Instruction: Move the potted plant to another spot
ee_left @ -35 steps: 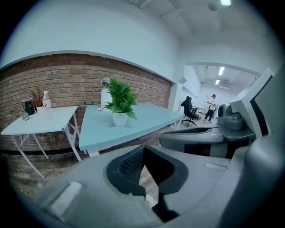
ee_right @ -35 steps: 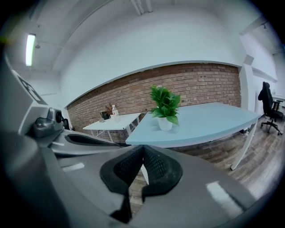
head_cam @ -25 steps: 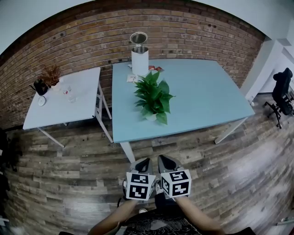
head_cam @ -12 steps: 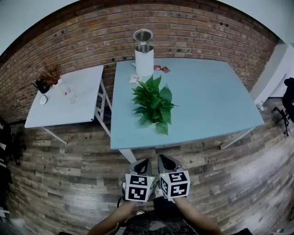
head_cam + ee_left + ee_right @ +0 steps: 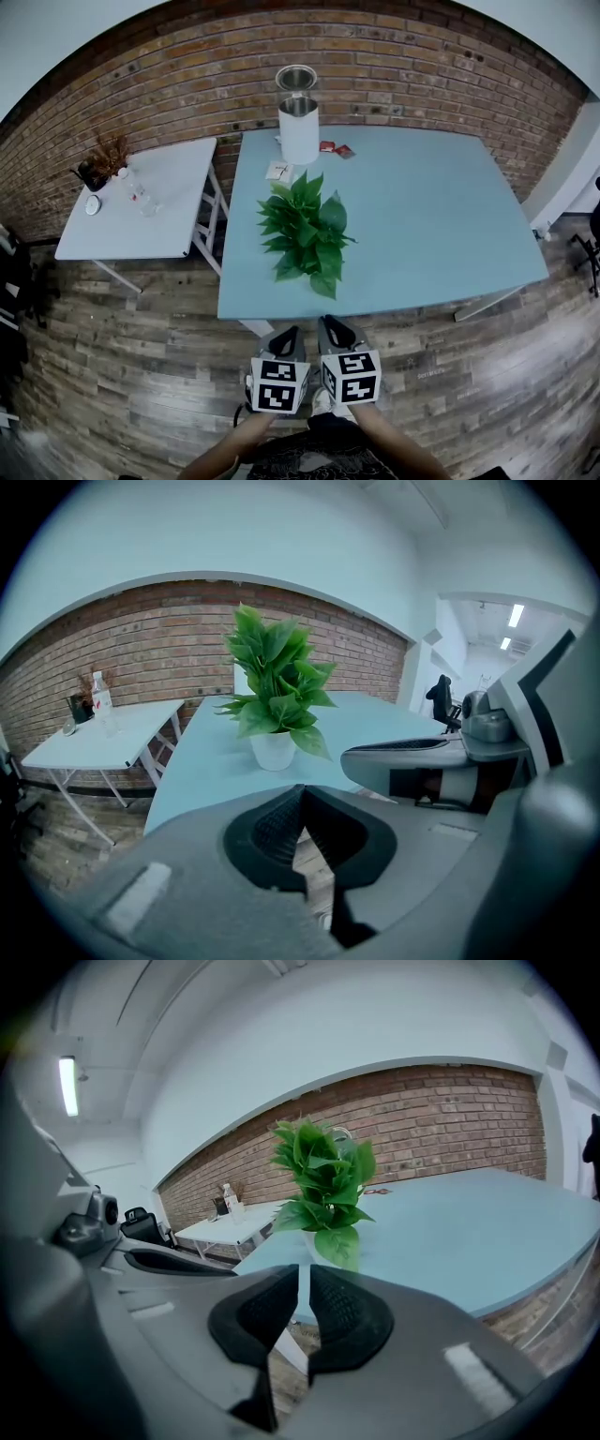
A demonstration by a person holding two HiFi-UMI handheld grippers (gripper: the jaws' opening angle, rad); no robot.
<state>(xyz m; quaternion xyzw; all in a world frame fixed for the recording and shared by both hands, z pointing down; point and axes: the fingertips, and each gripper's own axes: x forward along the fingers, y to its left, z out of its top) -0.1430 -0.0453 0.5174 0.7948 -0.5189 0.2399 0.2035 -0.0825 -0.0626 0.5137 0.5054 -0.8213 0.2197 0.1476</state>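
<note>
Grey left gripper (image 5: 290, 331): fingers pressed together, holding nothing. Right gripper (image 5: 331, 324), just beside it: fingers closed to a thin slit, also empty. Both hang over the wood floor (image 5: 131, 375), short of the pale blue desk (image 5: 431, 225). Potted plant (image 5: 306, 234) stands near that desk's front edge. White canister (image 5: 299, 120) at the far edge; brick wall (image 5: 187, 94) behind.

The potted plant (image 5: 305, 234) stands upright on the pale blue surface (image 5: 431, 216), in its near left part, close to the near edge. Broad, glossy green leaves spread wide, spilling over a small white pot (image 5: 273, 750).
</note>
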